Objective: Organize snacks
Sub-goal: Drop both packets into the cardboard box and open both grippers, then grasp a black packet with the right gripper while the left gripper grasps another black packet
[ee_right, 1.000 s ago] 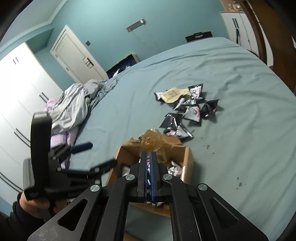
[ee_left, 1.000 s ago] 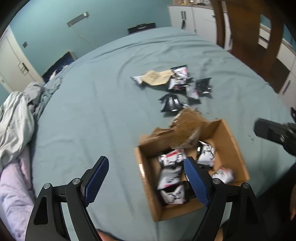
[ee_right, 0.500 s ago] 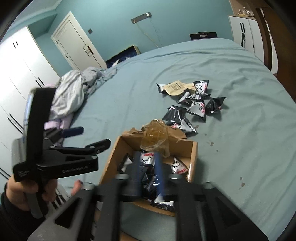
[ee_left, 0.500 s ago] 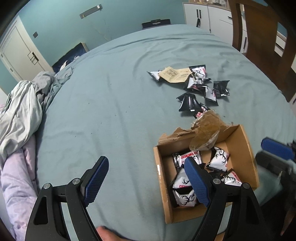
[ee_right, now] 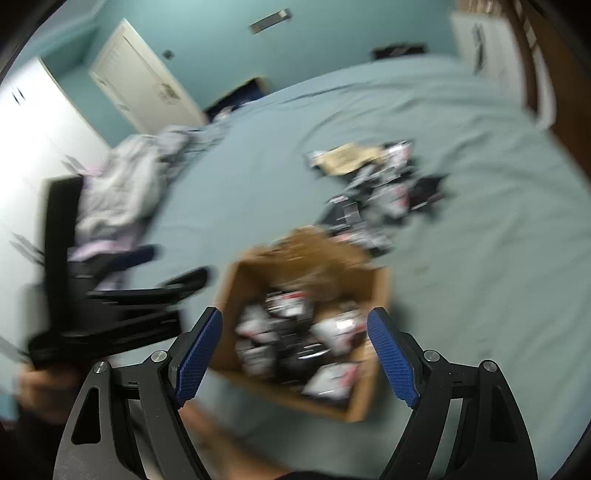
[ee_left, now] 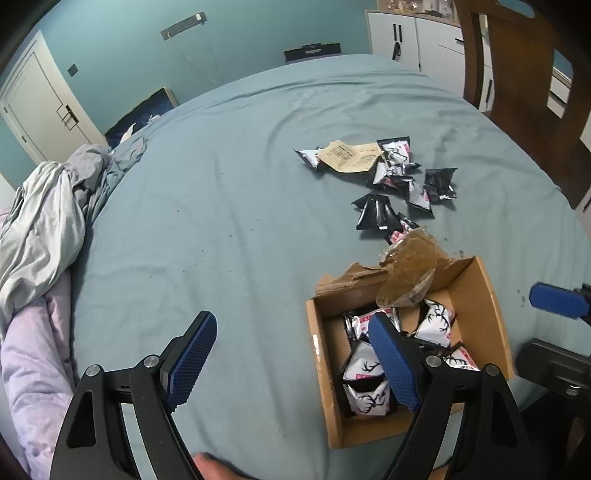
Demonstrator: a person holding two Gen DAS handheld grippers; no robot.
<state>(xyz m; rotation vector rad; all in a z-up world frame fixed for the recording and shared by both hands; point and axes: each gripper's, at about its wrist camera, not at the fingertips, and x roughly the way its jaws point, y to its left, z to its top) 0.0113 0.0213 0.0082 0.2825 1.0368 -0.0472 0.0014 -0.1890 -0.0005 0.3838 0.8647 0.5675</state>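
An open cardboard box (ee_left: 491,295) sits on the blue bed near its front edge and holds several black and white snack packets (ee_left: 436,325). A loose pile of the same packets (ee_left: 399,184) lies beyond it with a tan paper bag (ee_left: 347,157). My left gripper (ee_left: 291,358) is open and empty, low over the bed just left of the box. My right gripper (ee_right: 295,354) is open and empty above the box (ee_right: 376,295); that view is blurred. The pile shows there too (ee_right: 384,195).
Crumpled grey and lilac bedding (ee_left: 40,229) lies at the bed's left edge. A wooden chair (ee_left: 517,74) stands at the right. A white door (ee_left: 37,110) and cabinets (ee_left: 413,33) line the teal walls. The right gripper's blue pad (ee_left: 554,299) shows right of the box.
My right gripper has opened from shut, above the box. My left gripper has drifted left and back, so the box sits further right in its view.
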